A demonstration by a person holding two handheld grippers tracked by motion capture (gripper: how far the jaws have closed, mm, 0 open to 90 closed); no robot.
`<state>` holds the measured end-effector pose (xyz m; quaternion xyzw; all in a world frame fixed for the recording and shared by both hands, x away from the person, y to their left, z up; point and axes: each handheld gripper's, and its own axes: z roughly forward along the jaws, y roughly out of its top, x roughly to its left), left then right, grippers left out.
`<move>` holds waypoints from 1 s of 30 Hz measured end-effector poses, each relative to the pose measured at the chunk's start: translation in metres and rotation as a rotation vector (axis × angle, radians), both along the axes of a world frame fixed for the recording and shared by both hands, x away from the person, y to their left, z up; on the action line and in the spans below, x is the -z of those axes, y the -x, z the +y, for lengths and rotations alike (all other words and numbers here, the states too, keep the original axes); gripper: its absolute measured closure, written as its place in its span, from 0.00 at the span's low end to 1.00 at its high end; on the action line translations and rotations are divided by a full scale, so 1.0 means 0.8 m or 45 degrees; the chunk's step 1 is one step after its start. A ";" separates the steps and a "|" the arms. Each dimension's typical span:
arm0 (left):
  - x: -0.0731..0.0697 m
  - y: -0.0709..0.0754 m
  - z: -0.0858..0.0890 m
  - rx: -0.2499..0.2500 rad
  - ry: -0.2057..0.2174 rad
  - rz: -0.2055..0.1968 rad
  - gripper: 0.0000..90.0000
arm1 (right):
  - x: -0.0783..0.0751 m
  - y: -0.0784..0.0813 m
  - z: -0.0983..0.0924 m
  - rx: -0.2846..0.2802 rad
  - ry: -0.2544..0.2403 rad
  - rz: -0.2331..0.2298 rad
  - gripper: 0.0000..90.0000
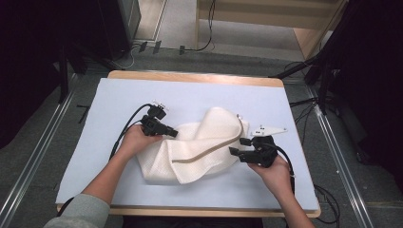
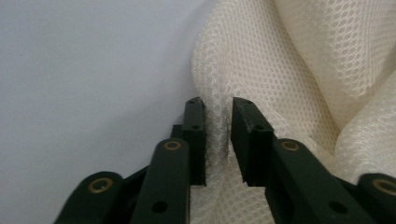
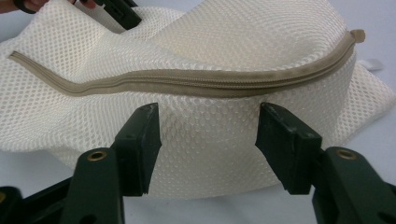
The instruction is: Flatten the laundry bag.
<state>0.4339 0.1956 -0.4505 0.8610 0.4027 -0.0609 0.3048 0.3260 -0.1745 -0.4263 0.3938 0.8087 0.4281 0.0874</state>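
A cream mesh laundry bag with a tan zipper is seen crumpled at the middle of a pale blue table. A fold at the bag's left edge is pinched between the jaws of the left gripper. The right gripper is held at the bag's right edge, its jaws spread wide and not pressing the mesh.

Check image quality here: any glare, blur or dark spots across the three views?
High view: even light on the table, no glare; surroundings fall into deep shadow, and the frame is soft overall. Left gripper view: mesh bag sharp near the jaws pinching its fold, softer at top right. Right gripper view: zipper and weave crisp; jaw bases slightly blurred at the bottom.
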 end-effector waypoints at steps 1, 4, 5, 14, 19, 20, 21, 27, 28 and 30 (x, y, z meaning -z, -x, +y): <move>0.000 0.000 0.001 0.007 -0.008 0.006 0.95 | 0.002 0.000 0.003 -0.001 0.004 -0.005 0.43; -0.002 -0.002 0.005 -0.004 0.017 0.054 0.98 | 0.005 -0.001 0.006 -0.003 0.002 -0.011 0.42; -0.003 -0.003 0.007 -0.009 0.028 0.064 0.98 | 0.006 -0.002 0.007 -0.004 0.005 -0.017 0.42; -0.008 0.003 0.010 -0.018 0.063 0.065 0.99 | 0.018 -0.016 0.025 0.024 0.018 0.046 0.76; -0.011 0.006 0.013 -0.030 0.085 0.060 0.99 | 0.020 -0.023 0.032 0.020 0.056 0.034 0.89; -0.011 0.007 0.013 -0.032 0.089 0.059 0.99 | 0.019 -0.023 0.032 0.023 0.060 0.039 0.92; -0.012 0.007 0.015 -0.031 0.082 0.055 0.99 | 0.018 -0.024 0.032 0.018 0.055 0.052 0.94; -0.020 0.010 0.026 -0.071 0.117 0.027 0.99 | 0.011 -0.026 0.033 0.005 0.066 0.038 0.98; -0.022 0.009 0.030 -0.075 0.125 0.022 0.99 | 0.010 -0.026 0.033 0.002 0.065 0.029 0.98; -0.027 0.010 0.037 -0.099 0.143 0.005 0.99 | 0.006 -0.025 0.032 0.001 0.063 0.021 0.98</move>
